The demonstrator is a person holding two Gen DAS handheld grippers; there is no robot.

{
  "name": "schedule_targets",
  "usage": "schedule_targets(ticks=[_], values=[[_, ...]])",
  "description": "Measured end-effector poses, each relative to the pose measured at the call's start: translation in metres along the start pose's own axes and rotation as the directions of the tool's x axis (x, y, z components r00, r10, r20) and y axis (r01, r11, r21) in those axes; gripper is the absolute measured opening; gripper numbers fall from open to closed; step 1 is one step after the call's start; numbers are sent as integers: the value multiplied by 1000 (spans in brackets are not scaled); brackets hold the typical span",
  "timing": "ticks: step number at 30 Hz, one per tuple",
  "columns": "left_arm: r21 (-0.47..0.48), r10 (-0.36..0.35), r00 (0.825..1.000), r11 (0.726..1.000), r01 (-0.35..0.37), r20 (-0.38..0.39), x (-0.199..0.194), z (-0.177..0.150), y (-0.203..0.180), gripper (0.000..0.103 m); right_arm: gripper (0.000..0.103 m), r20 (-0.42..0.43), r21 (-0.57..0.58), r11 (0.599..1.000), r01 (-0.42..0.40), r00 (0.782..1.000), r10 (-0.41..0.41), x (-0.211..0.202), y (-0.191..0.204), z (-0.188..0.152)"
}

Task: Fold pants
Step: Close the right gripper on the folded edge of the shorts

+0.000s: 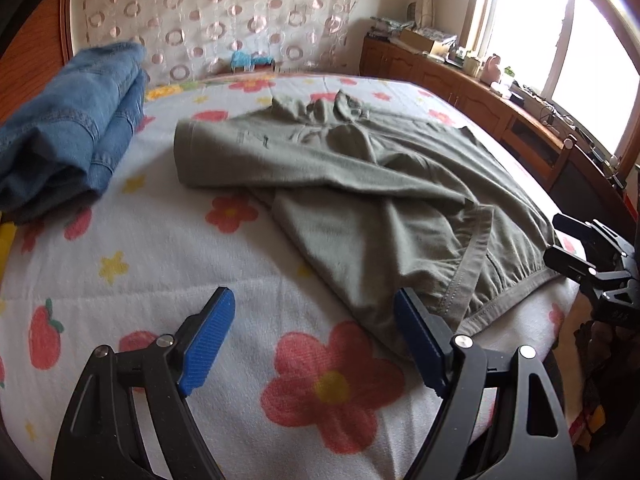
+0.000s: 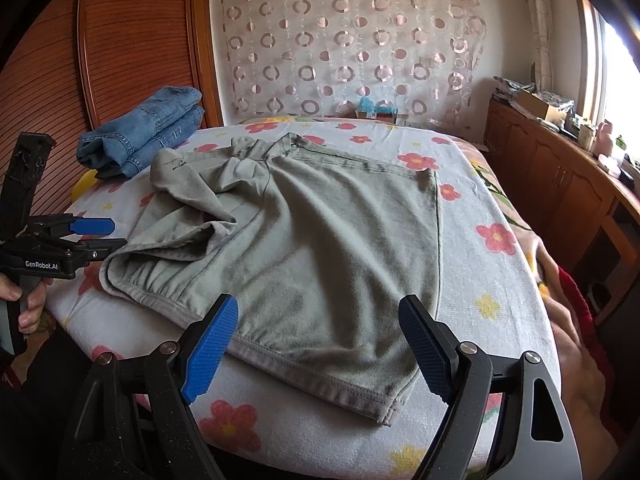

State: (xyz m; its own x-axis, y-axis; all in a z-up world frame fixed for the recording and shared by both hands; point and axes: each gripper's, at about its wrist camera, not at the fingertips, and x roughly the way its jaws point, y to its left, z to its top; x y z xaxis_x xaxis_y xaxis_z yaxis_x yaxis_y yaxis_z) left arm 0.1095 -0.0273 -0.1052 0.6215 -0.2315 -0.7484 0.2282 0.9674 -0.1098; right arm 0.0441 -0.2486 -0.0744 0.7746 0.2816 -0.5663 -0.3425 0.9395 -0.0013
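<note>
Grey-green pants (image 1: pixel 360 184) (image 2: pixel 320 220) lie crumpled on the flowered bed, part folded, with one bunched section thrown over the left side. The elastic waistband (image 2: pixel 160 292) is at the near left. My left gripper (image 1: pixel 314 300) hovers open over the bedspread, its right finger at the near edge of the pants and nothing between the pads. It also shows at the left edge of the right wrist view as the left gripper (image 2: pixel 92 236), held by a hand (image 2: pixel 28 304). My right gripper (image 2: pixel 319 304) stands open just above the pants' near hem, gripping nothing.
Folded blue jeans (image 1: pixel 72 128) (image 2: pixel 148 132) sit stacked at the bed's far left corner. The flowered bedspread (image 1: pixel 160 248) (image 2: pixel 480 280) shows bare around the pants. A wooden wardrobe (image 2: pixel 120 60) stands left, and cluttered low cabinets (image 2: pixel 560 184) run under the window at right.
</note>
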Motion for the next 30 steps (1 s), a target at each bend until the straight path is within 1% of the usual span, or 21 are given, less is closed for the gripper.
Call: schedule_targets(ticks=[8,11,12,13,14,17,21,24,27,30], values=[[50,54,998,997,-55,19,1,-4,-9,84,83,-9,-7,1000,-10,1000,10,4,4,0],[39,47,998,998,-49,33,0,-5,-6,85,74,-10,-19,1000,-21,1000,21,6,7,5],[34,43,998,998,-44,34,-1,-6,-6,85,69,-9,-24,999,-25,1000,25,7,8,7],[31,41,999,999,-42,35,-2,-6,-5,85,66,-8,-27,999,-30,1000,30,8,10,9],[30,41,999,999,-42,36,-2,-6,-5,85,64,-6,-29,999,-39,999,39,9,11,12],[29,50,998,998,-51,38,-2,-5,-5,85,55,0,-21,997,-80,997,80,13,14,21],[32,56,998,998,-57,38,-4,-6,-7,85,50,4,-21,990,-136,991,137,23,20,37],[18,44,998,999,-45,40,-5,-6,-5,85,48,-6,-25,985,-171,985,170,34,27,46],[2,29,999,1000,-29,42,-8,-7,-4,85,44,-36,-32,982,-189,982,188,47,34,50],[-4,29,999,1000,-29,45,-12,-8,-4,85,40,-81,-9,979,-202,976,200,63,33,52]])
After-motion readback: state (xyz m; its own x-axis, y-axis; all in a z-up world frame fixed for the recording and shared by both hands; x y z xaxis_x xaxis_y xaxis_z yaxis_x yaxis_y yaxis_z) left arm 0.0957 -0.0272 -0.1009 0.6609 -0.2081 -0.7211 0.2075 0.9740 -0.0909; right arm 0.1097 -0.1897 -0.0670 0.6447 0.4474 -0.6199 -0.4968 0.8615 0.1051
